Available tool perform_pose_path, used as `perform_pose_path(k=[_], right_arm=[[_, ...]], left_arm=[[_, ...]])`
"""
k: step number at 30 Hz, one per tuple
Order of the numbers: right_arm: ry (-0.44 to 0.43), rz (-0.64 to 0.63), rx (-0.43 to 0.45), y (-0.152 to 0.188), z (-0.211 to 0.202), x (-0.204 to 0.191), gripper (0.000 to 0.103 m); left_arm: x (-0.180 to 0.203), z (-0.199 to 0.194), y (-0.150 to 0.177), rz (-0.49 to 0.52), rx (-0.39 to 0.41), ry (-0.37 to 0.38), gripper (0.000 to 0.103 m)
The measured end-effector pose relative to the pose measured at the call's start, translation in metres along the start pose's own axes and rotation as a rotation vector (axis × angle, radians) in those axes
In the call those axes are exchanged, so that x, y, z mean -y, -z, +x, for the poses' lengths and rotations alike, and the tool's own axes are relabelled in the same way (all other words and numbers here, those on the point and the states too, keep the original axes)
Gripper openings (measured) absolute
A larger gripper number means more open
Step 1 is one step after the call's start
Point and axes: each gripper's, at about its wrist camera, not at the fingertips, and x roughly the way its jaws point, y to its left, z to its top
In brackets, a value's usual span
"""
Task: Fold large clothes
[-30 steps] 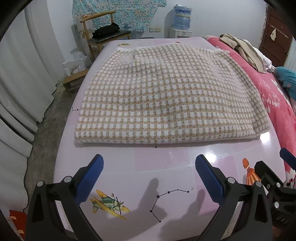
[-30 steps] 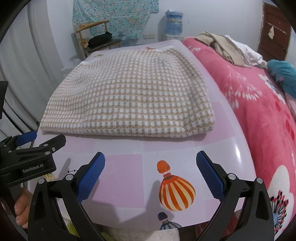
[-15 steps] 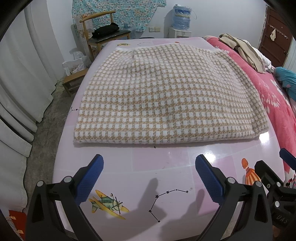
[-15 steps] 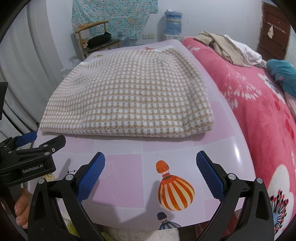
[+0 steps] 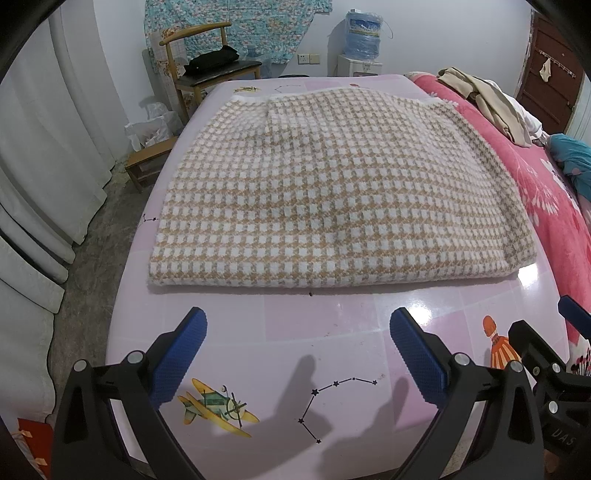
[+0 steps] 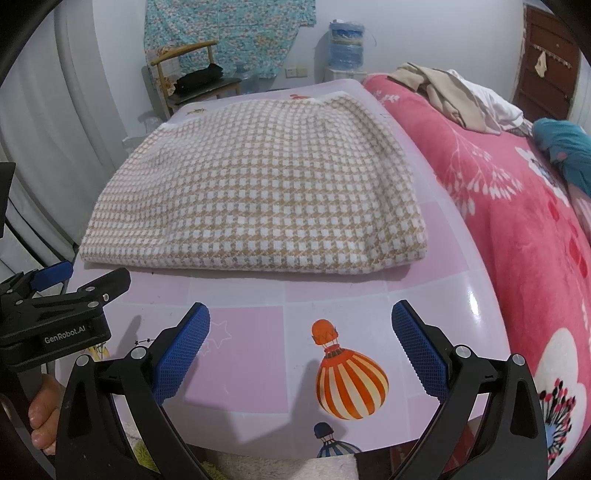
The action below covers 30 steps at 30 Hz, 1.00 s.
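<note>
Hovering both my grippers, L (image 5: 297,350) & R (image 6: 301,349), over table (image 5: 332,317) near folded garment (image 5: 332,206); jaws gaping wide, gripping nothing.

Folded garment (image 5: 332,195) lies on tabletop (image 5: 332,325), far half. Bed (image 6: 517,221) right of tabletop, clothes pile (image 6: 454,96) on it. Chair (image 5: 207,70) behind tabletop, left.

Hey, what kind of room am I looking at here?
Most likely a home bedroom: a bed under a pink floral blanket, a wooden chair by the wall, and a water dispenser bottle.
</note>
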Motion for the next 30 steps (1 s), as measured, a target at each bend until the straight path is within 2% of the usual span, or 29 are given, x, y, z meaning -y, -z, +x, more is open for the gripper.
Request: perform_pose_path(k=[30], right_arm=[[0.0, -0.002, 0.001, 0.0006, -0.0012, 0.0019, 0.095]], left_arm=[[0.0012, 0.001, 0.0004, 0.002, -0.002, 0.002, 0.098]])
